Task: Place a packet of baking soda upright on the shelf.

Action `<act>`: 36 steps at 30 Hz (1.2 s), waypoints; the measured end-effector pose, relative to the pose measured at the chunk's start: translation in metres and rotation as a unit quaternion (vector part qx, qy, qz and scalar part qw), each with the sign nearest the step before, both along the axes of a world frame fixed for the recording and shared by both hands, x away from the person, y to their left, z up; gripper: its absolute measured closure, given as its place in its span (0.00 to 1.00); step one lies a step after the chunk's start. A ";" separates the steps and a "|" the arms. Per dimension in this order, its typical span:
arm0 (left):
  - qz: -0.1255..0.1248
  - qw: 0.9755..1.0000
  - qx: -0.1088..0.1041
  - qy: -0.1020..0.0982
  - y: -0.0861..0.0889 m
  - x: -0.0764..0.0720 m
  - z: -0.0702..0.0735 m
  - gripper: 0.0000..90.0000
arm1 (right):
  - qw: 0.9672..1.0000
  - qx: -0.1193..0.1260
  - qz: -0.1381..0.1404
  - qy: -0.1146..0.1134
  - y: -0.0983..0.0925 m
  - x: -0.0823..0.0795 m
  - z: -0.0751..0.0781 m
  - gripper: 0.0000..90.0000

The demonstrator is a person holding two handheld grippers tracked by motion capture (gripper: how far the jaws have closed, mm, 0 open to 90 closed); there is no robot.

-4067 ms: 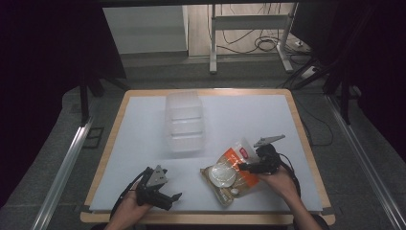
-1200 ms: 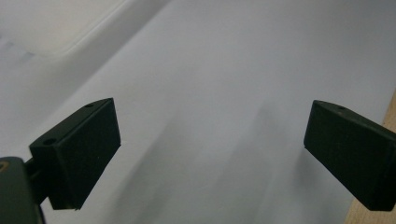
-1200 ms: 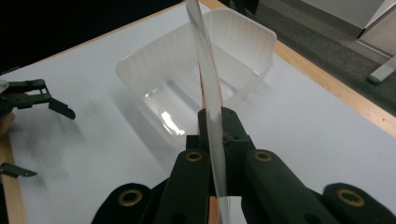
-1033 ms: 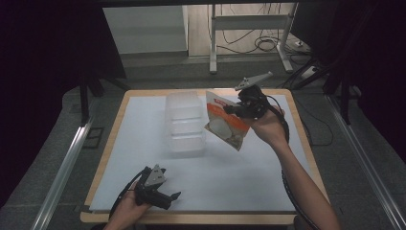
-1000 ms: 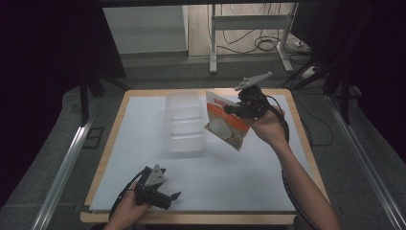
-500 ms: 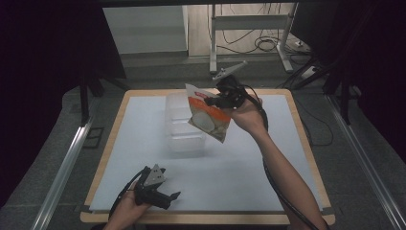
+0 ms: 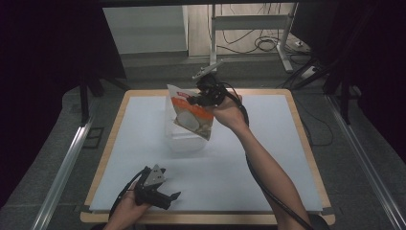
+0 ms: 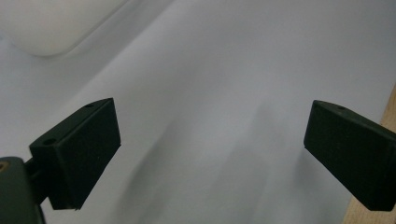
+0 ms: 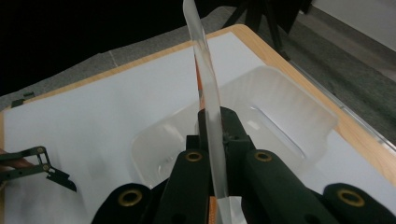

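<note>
1. White sheeting covers the wood-edged table [image 7: 306, 143], dark room around it.
2. Right gripper [image 7: 197, 99] is clamped on a snack pouch [image 7: 190, 116], held in the air over the clear plastic tray [image 7: 184, 141]; the pouch hides the tray's middle.
3. Pouch print is too small to read.
4. Left gripper [image 7: 171, 200] rests near the front edge, jaws apart on nothing.

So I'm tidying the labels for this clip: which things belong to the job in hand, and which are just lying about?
In the job:
- snack pouch, clamped in the right tongs
- clear plastic tub under it on the table

Lying about:
- left tongs, open, resting on the white mat
- cables on the floor beyond the table
</note>
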State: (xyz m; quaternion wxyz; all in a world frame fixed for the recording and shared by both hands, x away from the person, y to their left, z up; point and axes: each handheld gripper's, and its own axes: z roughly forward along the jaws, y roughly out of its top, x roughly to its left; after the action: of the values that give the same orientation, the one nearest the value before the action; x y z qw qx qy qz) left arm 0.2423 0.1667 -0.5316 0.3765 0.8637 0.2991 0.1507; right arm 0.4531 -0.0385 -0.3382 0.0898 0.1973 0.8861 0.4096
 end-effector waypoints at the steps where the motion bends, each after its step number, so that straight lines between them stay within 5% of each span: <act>1: 0.000 1.000 0.000 0.000 0.000 0.000 0.000 0.04 | 1.000 0.001 0.004 0.002 0.007 0.001 -0.002 0.99; 21: -0.001 1.000 0.001 0.001 -0.001 -0.001 0.000 0.04 | 0.999 -0.019 0.020 0.033 0.034 0.007 -0.049 0.98; 33: -0.004 1.000 0.003 0.001 -0.003 -0.002 0.000 0.04 | 0.999 -0.007 0.009 0.039 0.019 0.013 -0.068 0.97; 36: -0.003 1.000 0.004 0.002 -0.003 -0.002 0.000 0.04 | 0.999 -0.022 0.007 0.032 0.016 0.013 -0.073 0.93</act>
State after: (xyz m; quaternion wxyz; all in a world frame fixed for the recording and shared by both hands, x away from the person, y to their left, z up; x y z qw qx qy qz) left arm 0.2406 0.1636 -0.5318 0.3735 0.8664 0.2962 0.1490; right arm 0.4662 -0.0229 -0.4114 0.0628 0.2022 0.8987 0.3841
